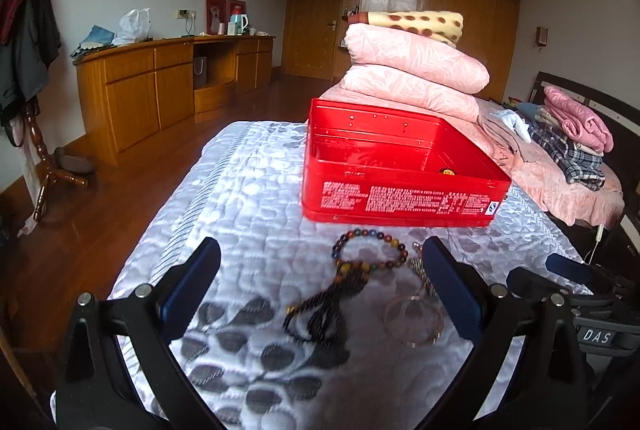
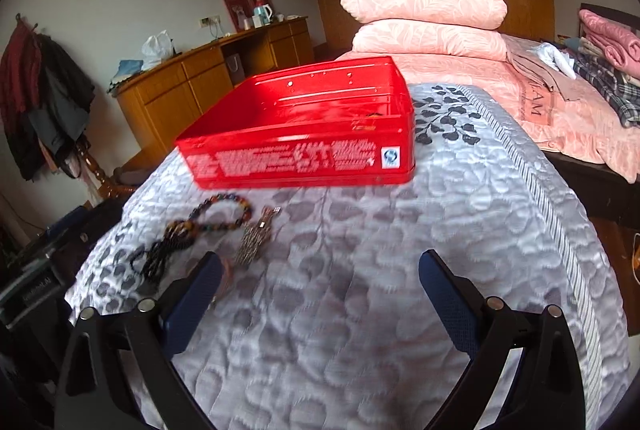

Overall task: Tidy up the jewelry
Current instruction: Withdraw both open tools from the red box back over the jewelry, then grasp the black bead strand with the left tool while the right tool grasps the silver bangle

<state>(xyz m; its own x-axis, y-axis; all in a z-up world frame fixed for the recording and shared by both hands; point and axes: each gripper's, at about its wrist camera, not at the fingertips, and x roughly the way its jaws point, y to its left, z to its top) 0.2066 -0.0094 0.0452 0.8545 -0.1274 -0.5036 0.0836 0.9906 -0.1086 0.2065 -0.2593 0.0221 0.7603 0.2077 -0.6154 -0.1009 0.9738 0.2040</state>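
An open red tin [image 1: 400, 185] stands on the grey quilted bedcover [image 1: 248, 197], with a small yellow and black piece [image 1: 446, 171] inside it. In front of the tin lie a multicoloured bead bracelet [image 1: 370, 250] with a black beaded tassel [image 1: 320, 310], a metal chain [image 1: 420, 270] and a clear bangle [image 1: 414, 318]. My left gripper [image 1: 320, 252] is open over the bracelet, pads apart from it. In the right wrist view the tin [image 2: 304, 149], bracelet [image 2: 228, 209] and chain [image 2: 256, 238] lie to the left of my open, empty right gripper [image 2: 320, 264].
Folded pink pillows [image 1: 416, 69] and a spotted blanket [image 1: 420, 21] are stacked behind the tin. Folded clothes [image 1: 568, 137] lie on the pink bed at right. A wooden sideboard [image 1: 160, 85] and a coat rack [image 1: 28, 41] stand at left. The cover's edge [image 2: 560, 213] drops off to the right.
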